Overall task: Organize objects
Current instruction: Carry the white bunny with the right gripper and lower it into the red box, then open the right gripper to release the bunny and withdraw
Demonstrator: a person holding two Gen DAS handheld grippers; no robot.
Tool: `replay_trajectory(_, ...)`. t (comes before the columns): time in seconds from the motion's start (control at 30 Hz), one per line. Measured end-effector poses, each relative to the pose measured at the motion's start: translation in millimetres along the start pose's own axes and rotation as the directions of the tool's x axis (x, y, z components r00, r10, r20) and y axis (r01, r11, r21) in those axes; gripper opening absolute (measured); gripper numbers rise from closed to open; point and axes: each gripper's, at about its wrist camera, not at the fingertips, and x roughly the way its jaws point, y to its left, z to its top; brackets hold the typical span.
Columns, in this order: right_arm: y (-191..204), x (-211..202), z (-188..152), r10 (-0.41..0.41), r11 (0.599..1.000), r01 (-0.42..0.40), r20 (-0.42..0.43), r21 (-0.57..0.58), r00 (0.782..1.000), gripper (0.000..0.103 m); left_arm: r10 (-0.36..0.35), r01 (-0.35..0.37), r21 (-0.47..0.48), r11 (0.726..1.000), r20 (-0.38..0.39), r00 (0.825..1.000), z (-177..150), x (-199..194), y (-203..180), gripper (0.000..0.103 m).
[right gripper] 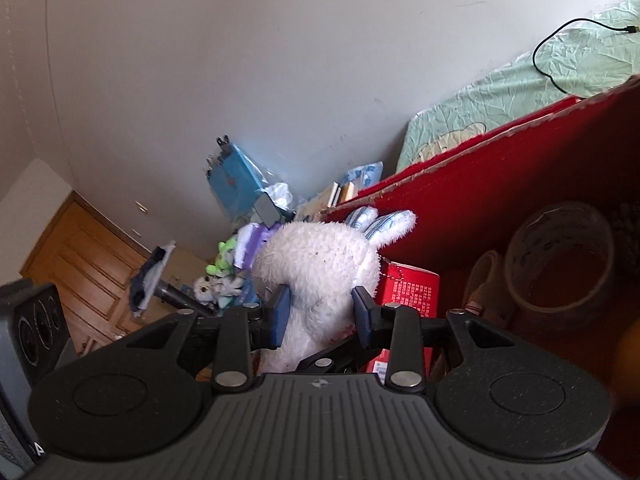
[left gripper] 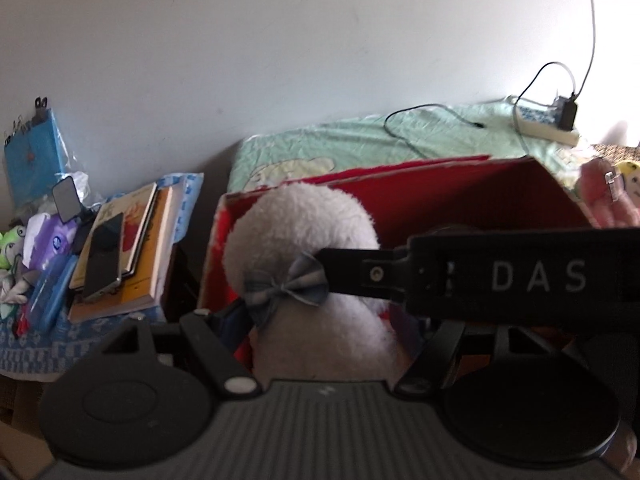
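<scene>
Pale wall rises behind a bed (left gripper: 420, 140) with a green sheet, on which an open red box (left gripper: 480, 196) stands, its flap tipped back toward the wall. Over the box's left end, the white plush toy (right gripper: 320, 264) hangs upright, long axis roughly vertical, ears toward the box's far wall. The right gripper (right gripper: 320, 312) has its blue pads pressed into the toy's lower body from either side, so this hand carries it and sits nearest the box. From the left wrist view, the left gripper (left gripper: 320, 332) sits just behind the toy, whose bow (left gripper: 286, 286) faces it; its fingertips are hidden, so I cannot tell its opening. Inside the box lie a tape roll (right gripper: 560, 260) toward the right and a red carton (right gripper: 408, 292) beneath the toy. Lowering straight down looks sufficient.
</scene>
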Motion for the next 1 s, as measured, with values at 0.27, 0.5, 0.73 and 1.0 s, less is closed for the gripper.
replay_trajectory(0.27,-2,26,0,-0.053,0.999,0.053,-0.045,-0.002,0.998,0.038,0.059,-0.059,0.022,0.998,-0.007,0.998,-1,10,11,0.075)
replay_trajectory(0.5,-1,31,3,-0.079,0.997,0.077,-0.094,-0.025,0.992,0.042,0.043,-0.043,-0.004,0.999,-0.012,0.999,-3,11,16,0.076)
replay_trajectory(0.73,7,26,1,-0.126,0.991,0.122,-0.080,-0.051,0.989,0.042,0.078,-0.077,0.008,0.997,-0.056,0.995,-1,13,8,0.079)
replay_trajectory(1.0,15,3,3,-0.235,0.968,0.232,-0.024,-0.091,0.972,0.042,0.103,-0.102,0.017,0.995,-0.111,0.989,-3,11,-6,0.083)
